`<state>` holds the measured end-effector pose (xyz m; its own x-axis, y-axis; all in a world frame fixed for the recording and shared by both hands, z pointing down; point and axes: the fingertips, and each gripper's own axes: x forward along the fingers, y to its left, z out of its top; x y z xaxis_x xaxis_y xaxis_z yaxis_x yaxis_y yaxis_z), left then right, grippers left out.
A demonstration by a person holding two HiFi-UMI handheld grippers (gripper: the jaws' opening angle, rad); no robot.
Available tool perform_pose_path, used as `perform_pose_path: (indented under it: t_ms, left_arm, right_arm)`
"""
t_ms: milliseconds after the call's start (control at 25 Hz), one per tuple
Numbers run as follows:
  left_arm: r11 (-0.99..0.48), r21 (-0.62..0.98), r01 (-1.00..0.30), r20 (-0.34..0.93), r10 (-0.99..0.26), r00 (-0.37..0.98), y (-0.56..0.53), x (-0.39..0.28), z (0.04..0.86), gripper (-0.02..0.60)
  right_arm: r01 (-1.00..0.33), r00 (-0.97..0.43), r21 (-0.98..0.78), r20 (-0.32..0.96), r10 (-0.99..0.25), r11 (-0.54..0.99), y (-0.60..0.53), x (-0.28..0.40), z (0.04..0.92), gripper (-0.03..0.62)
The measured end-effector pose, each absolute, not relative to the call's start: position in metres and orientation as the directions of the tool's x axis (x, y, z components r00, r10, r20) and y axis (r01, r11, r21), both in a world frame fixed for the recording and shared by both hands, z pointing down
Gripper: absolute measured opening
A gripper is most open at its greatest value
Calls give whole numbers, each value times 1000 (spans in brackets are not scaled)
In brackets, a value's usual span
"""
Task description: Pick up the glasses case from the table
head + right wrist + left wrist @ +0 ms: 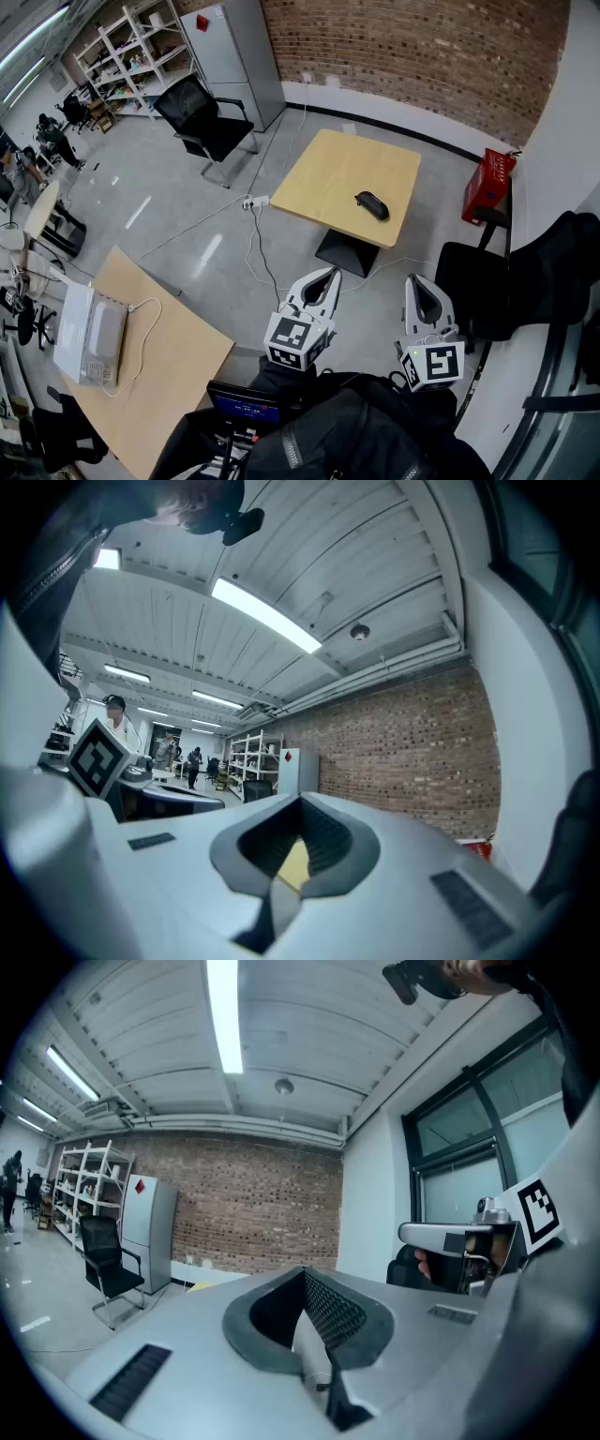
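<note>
A black glasses case [372, 204] lies near the right edge of a small square wooden table [323, 178] in the middle of the room. Both grippers are held low in the head view, well short of that table, side by side and pointing toward it. My left gripper [325, 274] has its jaws together with nothing in them, as the left gripper view [305, 1275] also shows. My right gripper [415, 281] is shut and empty too. In the right gripper view [300, 804] a sliver of the yellow table [295, 864] shows below the closed tips.
A black office chair [208, 120] and a grey cabinet [234, 56] stand at the back left. A red box [489, 185] sits by the right wall, a black chair [525, 281] nearer. A wooden desk [178, 366] with a white device [89, 337] is at lower left. Cables and a power strip [255, 201] lie on the floor.
</note>
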<state>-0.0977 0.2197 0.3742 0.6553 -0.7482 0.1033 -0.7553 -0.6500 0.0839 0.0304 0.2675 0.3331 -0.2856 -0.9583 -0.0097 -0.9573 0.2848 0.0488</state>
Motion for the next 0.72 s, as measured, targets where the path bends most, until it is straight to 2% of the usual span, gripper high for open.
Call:
perform_pose_path:
  t_ms: [720]
  left_arm:
    - [-663, 87, -744, 110, -736, 668, 217, -64, 377, 0]
  right_arm:
    - [-951, -305, 41, 14, -952, 305, 266, 51, 343, 3]
